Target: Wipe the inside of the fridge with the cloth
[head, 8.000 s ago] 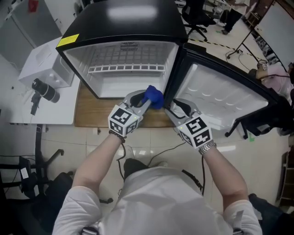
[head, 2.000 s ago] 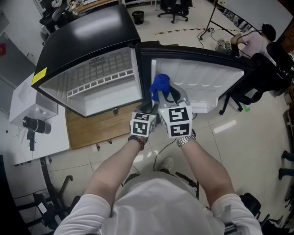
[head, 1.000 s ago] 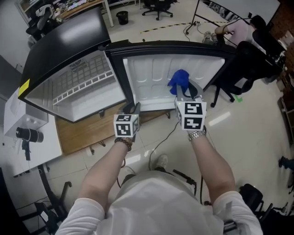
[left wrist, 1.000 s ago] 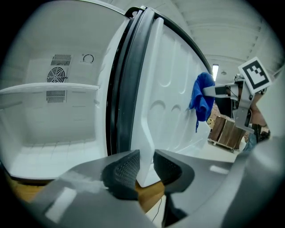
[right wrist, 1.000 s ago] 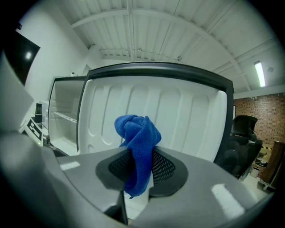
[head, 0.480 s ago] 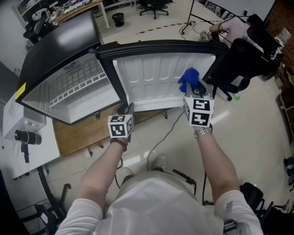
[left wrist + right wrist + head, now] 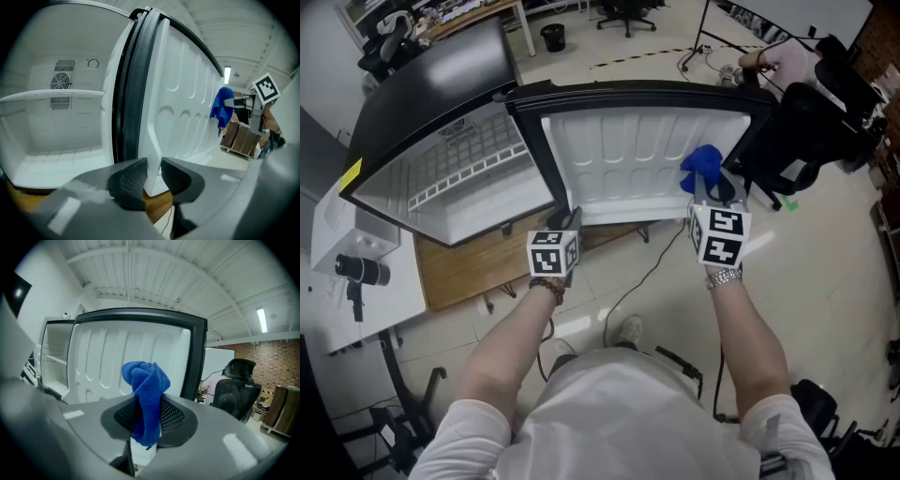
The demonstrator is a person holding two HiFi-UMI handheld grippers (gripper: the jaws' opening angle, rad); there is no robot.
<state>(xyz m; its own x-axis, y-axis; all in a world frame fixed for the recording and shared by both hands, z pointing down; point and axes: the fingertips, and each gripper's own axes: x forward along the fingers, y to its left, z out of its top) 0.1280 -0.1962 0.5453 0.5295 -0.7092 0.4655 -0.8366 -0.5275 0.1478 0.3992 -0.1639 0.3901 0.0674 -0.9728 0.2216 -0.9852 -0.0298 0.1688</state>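
Observation:
The small fridge [image 7: 478,187] stands open, its white shelf and walls showing in the head view. Its door [image 7: 628,169] is swung wide, inner liner toward me. My left gripper [image 7: 569,220] is shut on the door's lower edge [image 7: 157,140], near the hinge side, with a pad on each face [image 7: 153,176]. My right gripper [image 7: 710,192] is shut on the blue cloth [image 7: 703,169], which bunches up above the jaws [image 7: 147,390] and lies against the right part of the liner [image 7: 103,366]. From the left gripper view the cloth [image 7: 220,105] hangs beside the liner's far end.
A black office chair [image 7: 806,131] stands just right of the door's free end, with a person [image 7: 787,61] behind it. A white box with a camera [image 7: 361,272] sits at the left. The fridge rests on a wooden board [image 7: 478,262]; a cable [image 7: 628,291] crosses the floor.
My right gripper has carried the blue cloth rightward along the door's liner. The left gripper has stayed on the door's lower edge.

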